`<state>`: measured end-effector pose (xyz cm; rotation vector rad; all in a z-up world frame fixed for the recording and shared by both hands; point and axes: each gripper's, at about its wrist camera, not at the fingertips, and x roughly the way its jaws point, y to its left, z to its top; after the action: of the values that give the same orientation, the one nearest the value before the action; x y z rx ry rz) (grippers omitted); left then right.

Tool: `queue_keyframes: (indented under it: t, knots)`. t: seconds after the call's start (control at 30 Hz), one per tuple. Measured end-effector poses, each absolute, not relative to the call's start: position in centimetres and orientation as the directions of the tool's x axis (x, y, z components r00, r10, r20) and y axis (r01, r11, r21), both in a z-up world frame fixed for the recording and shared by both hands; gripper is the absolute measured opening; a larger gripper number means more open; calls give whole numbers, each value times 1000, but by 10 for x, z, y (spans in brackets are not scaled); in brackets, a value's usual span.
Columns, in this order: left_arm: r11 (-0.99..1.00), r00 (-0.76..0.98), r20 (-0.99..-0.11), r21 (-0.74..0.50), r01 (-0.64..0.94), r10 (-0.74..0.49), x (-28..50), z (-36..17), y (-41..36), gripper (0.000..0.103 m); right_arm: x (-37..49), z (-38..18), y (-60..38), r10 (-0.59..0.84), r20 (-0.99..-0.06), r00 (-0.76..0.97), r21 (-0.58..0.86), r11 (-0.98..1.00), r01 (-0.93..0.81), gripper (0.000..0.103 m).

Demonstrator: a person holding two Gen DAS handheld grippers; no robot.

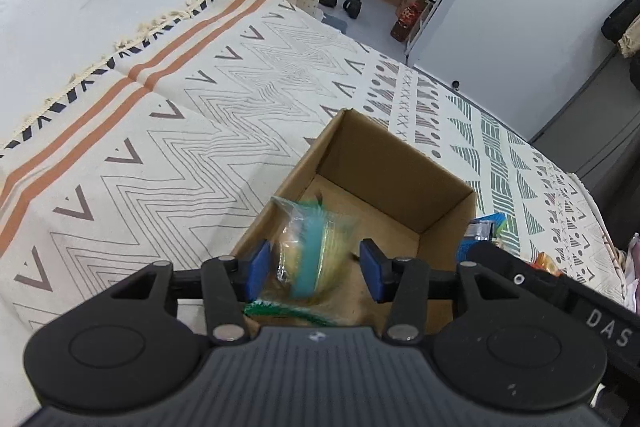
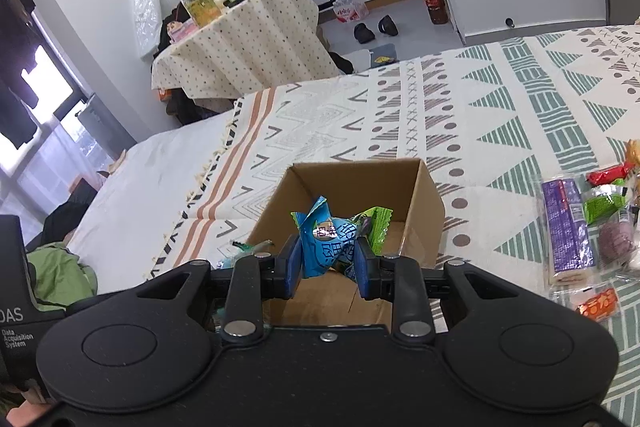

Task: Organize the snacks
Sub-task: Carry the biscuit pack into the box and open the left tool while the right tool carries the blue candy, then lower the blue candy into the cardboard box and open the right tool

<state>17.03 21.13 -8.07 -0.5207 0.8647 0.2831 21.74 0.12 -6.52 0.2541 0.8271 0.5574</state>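
Snacks are split between an open cardboard box (image 1: 400,183) on the patterned bedspread (image 1: 160,131) and a loose group lying on the cloth to its right. We hold our left gripper (image 1: 316,269) above the near end of the box, its blue pads (image 1: 258,265) spread wide apart. Between them, but apparently touching neither pad, we see a clear packet with a teal band (image 1: 310,247); it is motion-blurred, so we cannot tell whether it rests on the box floor or hangs in the air. Our right gripper (image 2: 328,267) is pinched narrow on a blue wrapper (image 2: 326,245), crumpled between its pads and held over the near edge of the box, with a green wrapper (image 2: 376,227) just behind it. Well to the right on the bedspread lie a purple packet (image 2: 568,231), a red one (image 2: 608,174), a small green one (image 2: 602,205) and an orange one (image 2: 598,305), near one another.
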Motion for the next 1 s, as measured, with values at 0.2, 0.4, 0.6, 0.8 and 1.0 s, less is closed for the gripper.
queue_keyframes:
  t: [0.2,0.4,0.6,0.8,1.0]
  knots:
    - [821,625,-780,-347,-454,16,160,-74,218,58,217,-70,9,559,-637,531,424,829,-364,28]
    - [817,638,-769,-344,-463,38,147,-63,218,68,216,-73,13,560,-644,521,428,828,-362,28]
    - [802,627,-775,-325,-501,77,139,-58,223,77,212,-72,15,567,-647,510,433,824,-366,30]
    - [785,609,-786,-312,-535,102,131,-56,226,82,204,-66,9,568,-640,518,432,823,-368,62]
    - [794,623,-769,-288,-536,142,124,-46,215,101,196,-56,-14,551,-626,551,430,834,-345,87]
